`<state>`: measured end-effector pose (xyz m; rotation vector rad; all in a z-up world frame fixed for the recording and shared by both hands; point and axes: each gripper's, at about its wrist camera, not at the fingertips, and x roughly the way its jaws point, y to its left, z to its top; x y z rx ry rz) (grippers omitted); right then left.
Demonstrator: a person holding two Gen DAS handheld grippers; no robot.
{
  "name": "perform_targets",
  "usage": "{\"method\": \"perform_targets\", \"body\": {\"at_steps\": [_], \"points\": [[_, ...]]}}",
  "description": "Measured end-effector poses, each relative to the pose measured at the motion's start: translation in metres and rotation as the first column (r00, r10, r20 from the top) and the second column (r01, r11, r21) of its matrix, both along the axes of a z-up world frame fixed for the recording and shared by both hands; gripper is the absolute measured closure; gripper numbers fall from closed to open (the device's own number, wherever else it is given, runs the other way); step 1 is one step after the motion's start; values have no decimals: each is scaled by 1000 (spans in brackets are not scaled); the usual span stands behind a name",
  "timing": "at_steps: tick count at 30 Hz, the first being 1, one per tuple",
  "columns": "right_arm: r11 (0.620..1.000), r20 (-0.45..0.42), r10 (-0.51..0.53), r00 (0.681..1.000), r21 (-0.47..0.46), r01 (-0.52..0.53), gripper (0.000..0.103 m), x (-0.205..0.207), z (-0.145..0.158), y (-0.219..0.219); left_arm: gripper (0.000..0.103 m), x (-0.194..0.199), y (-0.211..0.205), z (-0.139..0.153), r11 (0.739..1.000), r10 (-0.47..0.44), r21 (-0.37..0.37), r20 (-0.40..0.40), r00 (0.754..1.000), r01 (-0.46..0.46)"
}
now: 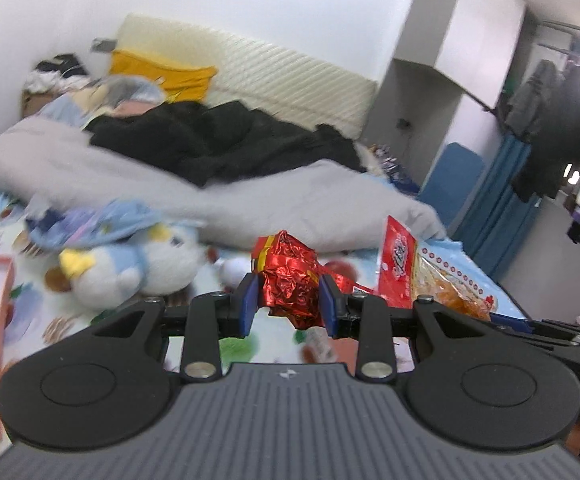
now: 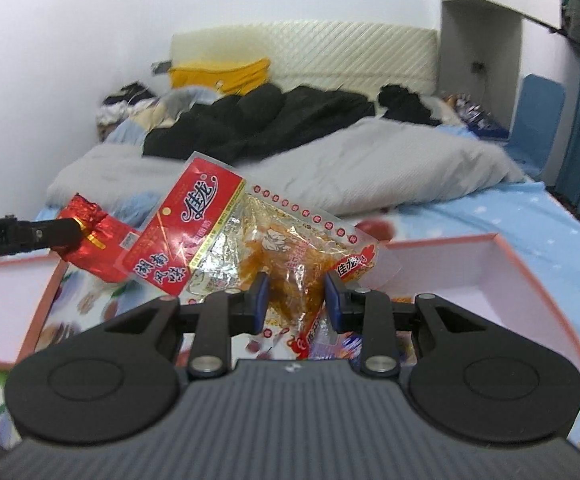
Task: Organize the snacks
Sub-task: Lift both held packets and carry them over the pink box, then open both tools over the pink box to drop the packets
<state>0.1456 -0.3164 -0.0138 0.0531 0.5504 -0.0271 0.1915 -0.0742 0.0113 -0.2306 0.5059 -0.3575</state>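
Red foil and clear plastic: two snack packets, one per claw, held above the bed [image 2: 529, 216].

Left claw [image 1: 288, 300] closed on one crumpled red foil packet [image 1: 290, 276], upright between the blue pads. Right claw [image 2: 295, 300] closed on one clear bag of orange snack [image 2: 282, 256], long axis tilted, red label end up and to the left. Two pink-rimmed open trays below: one [image 2: 6, 300] at left, one [image 2: 521, 280] at right. One blue-and-white plush toy [image 1: 130, 260] lying on the bed.

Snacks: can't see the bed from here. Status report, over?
Left gripper shut on red foil pack. Right gripper shut on clear snack bag. Both lifted over pink box; nothing in the way.
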Motion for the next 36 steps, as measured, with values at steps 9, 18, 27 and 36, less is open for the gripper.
{"method": "perform_targets", "body": {"at_steps": [9, 18, 27, 36], "points": [[997, 60, -72, 996, -5, 73, 71, 0, 22, -41, 65, 13, -57, 37, 995, -97, -9, 62, 993, 98], [985, 35, -170, 985, -5, 171, 71, 5, 8, -96, 65, 39, -124, 38, 981, -193, 0, 45, 980, 193], [969, -91, -245, 965, 16, 247, 71, 21, -41, -146, 65, 83, -192, -10, 958, -277, 51, -75, 958, 281], [961, -225, -254, 941, 50, 271, 70, 47, -94, -181, 65, 134, -237, -76, 936, -312, 96, -222, 924, 339]]}}
